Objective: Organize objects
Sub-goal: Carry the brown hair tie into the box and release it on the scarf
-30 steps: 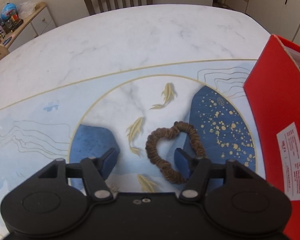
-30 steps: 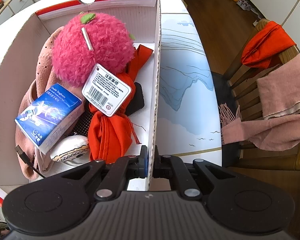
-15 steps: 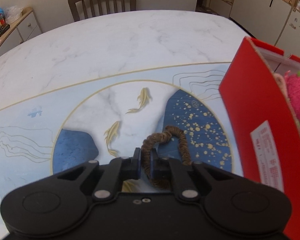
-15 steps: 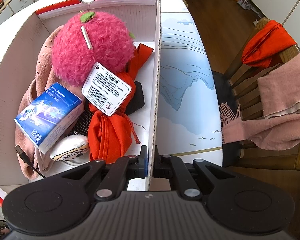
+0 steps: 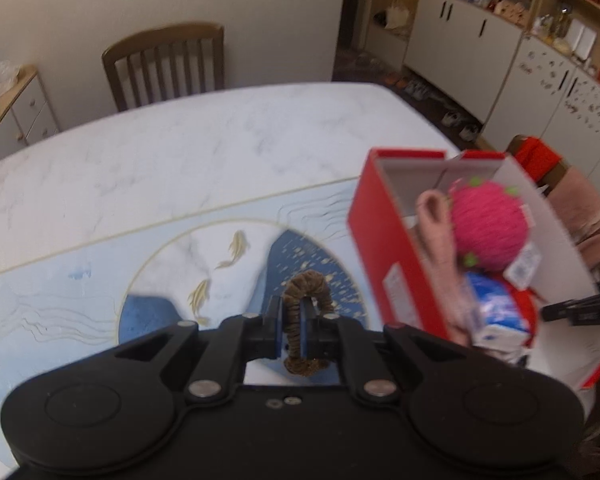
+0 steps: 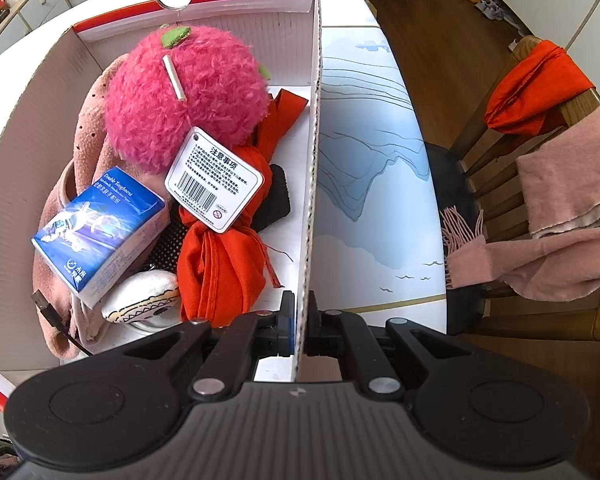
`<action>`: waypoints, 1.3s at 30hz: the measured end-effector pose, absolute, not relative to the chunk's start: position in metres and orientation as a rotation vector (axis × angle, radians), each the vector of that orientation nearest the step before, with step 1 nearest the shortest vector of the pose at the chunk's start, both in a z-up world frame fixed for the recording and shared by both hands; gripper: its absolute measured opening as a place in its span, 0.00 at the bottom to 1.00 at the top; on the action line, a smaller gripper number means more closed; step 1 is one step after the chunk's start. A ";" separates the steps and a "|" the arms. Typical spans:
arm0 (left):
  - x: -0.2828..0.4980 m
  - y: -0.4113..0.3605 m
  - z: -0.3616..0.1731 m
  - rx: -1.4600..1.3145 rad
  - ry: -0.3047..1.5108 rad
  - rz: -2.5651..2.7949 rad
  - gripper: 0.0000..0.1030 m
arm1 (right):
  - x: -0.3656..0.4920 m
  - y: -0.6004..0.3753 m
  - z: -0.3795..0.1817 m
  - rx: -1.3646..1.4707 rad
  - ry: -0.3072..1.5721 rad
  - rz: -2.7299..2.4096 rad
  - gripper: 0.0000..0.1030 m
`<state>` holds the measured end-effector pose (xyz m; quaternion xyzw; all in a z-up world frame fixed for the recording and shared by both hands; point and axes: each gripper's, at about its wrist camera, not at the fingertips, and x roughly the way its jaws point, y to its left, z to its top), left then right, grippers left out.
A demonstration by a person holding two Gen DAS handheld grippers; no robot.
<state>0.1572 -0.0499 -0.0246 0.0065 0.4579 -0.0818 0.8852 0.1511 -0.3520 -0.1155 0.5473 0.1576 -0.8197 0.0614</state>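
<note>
My left gripper (image 5: 295,322) is shut on a brown hair scrunchie (image 5: 306,286) and holds it above the table mat, left of the red cardboard box (image 5: 384,248). My right gripper (image 6: 299,330) is shut on the right wall of the box (image 6: 314,160). Inside the box lie a pink plush ball (image 6: 184,96) with a white tag (image 6: 214,186), a blue tissue pack (image 6: 100,228), an orange cloth (image 6: 220,264), a pink cloth (image 6: 88,148) and a small white pouch (image 6: 140,296).
The marble table (image 5: 180,152) carries a blue fish-pattern mat (image 5: 60,300). A wooden chair (image 5: 164,64) stands at the far side. Another chair (image 6: 540,208) draped with pink and orange cloths stands right of the table. White cabinets (image 5: 500,60) line the back.
My left gripper closed on the scrunchie and has lifted it off the mat, swinging toward the box. My right gripper has kept its grip on the box wall.
</note>
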 end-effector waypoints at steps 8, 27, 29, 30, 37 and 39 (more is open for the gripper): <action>0.145 -0.087 0.020 0.026 0.889 -0.302 0.05 | 0.150 -0.351 -0.115 1.655 0.465 -2.483 0.03; 0.158 -0.202 0.001 0.110 0.940 -0.583 0.05 | 0.147 -0.352 -0.116 1.641 0.465 -2.494 0.03; 0.162 -0.214 -0.005 0.121 0.959 -0.605 0.05 | 0.147 -0.352 -0.116 1.641 0.461 -2.496 0.03; 0.164 -0.219 -0.008 0.124 0.969 -0.614 0.05 | 0.147 -0.352 -0.116 1.642 0.457 -2.502 0.03; 0.174 -0.251 -0.044 0.193 1.051 -0.643 0.06 | 0.148 -0.351 -0.115 1.640 0.459 -2.504 0.03; 0.176 -0.256 -0.054 0.219 1.070 -0.642 0.06 | 0.148 -0.351 -0.115 1.639 0.459 -2.504 0.03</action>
